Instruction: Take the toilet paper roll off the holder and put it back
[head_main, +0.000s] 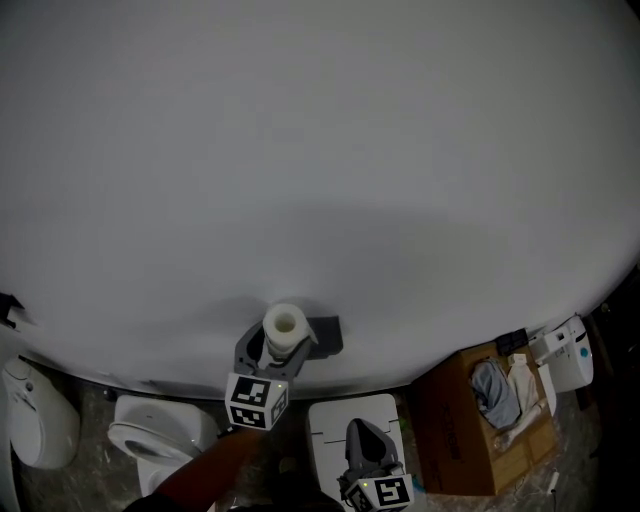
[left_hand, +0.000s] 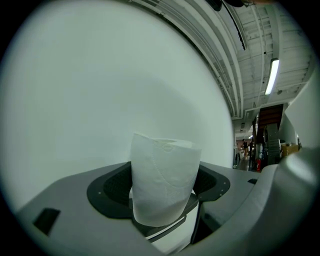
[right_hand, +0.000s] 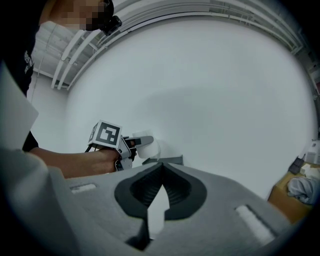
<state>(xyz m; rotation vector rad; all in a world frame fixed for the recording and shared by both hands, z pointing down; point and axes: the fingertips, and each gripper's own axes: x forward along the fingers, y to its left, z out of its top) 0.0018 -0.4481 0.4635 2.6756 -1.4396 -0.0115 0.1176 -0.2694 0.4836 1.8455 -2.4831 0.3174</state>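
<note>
My left gripper (head_main: 278, 345) is shut on the white toilet paper roll (head_main: 285, 324), which stands upright with its tube end showing on top. In the left gripper view the roll (left_hand: 164, 180) fills the gap between the two grey jaws. The grey holder (head_main: 326, 336) is fixed to the white wall just right of the roll; whether the roll touches it is hidden. My right gripper (head_main: 368, 450) hangs lower and nearer to me, shut with nothing in it. From the right gripper view I see the left gripper (right_hand: 137, 143), the roll (right_hand: 151, 148) and the holder (right_hand: 172, 160).
A white toilet (head_main: 160, 436) stands below the left gripper. A white tank lid (head_main: 335, 432) lies under the right gripper. At the right is an open cardboard box (head_main: 450, 420) with cloth in it. A white bin (head_main: 38, 412) stands far left.
</note>
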